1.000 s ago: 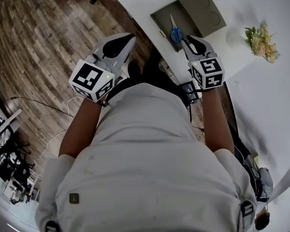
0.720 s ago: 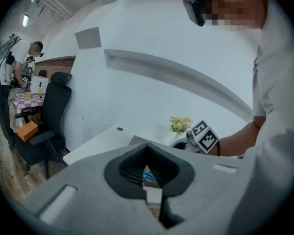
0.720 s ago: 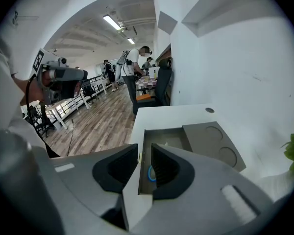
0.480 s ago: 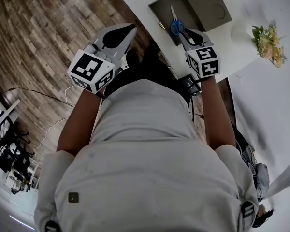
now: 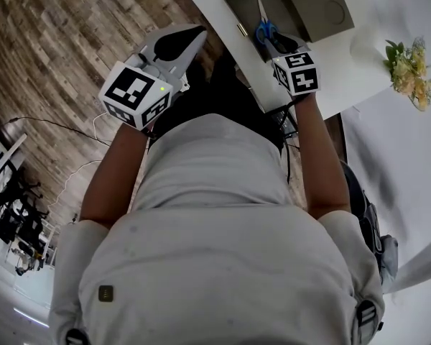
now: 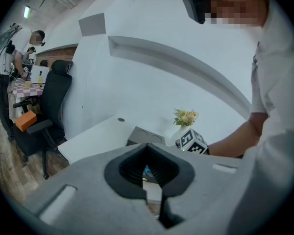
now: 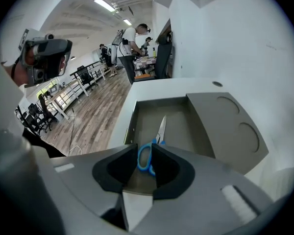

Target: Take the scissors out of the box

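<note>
— Right tongs (image 7: 145, 148) have come forward over the box (image 7: 179, 121) since a second ago. Grasping yet?
— No, released; the scissors (image 7: 160, 126) lie flat inside the box on the desk (image 7: 186, 85), blue handles showing in the gap, blades toward 12 o'clock.
— And the left tongs (image 6: 147, 146)?
— Clenched on nothing, at 9 o'clock of the right, over the wooden floor (image 5: 57, 49).

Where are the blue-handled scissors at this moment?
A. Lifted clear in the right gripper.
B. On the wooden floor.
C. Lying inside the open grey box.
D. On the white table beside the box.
C: the scissors lie flat on the bottom of the box, and the right gripper has its jaws apart near the handles, not gripping them.
</note>
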{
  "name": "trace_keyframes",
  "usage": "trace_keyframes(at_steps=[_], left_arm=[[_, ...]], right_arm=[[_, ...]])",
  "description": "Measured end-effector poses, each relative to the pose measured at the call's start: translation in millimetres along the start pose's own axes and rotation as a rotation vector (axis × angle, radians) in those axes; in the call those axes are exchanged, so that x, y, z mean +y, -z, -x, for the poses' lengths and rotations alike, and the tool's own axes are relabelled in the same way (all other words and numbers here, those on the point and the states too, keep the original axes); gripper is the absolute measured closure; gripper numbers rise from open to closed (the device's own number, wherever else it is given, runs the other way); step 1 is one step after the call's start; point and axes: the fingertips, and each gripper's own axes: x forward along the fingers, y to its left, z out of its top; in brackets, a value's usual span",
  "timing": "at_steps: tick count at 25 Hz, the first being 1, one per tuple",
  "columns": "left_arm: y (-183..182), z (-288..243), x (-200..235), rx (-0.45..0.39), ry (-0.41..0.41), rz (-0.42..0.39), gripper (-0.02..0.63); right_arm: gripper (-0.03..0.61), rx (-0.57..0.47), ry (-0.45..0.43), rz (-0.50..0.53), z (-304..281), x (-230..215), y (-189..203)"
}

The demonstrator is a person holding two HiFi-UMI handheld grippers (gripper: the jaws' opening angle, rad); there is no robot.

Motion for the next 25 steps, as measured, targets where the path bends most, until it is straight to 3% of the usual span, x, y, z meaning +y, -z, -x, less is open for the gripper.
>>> trace_keyframes(at_steps=[25], left_arm=[[13.8,-10.7,15.8,0.013,0.024,0.061,0.609]], right_arm=[[0.457,0.263,0.041,-0.042,-53.1,-17.8,25.2]])
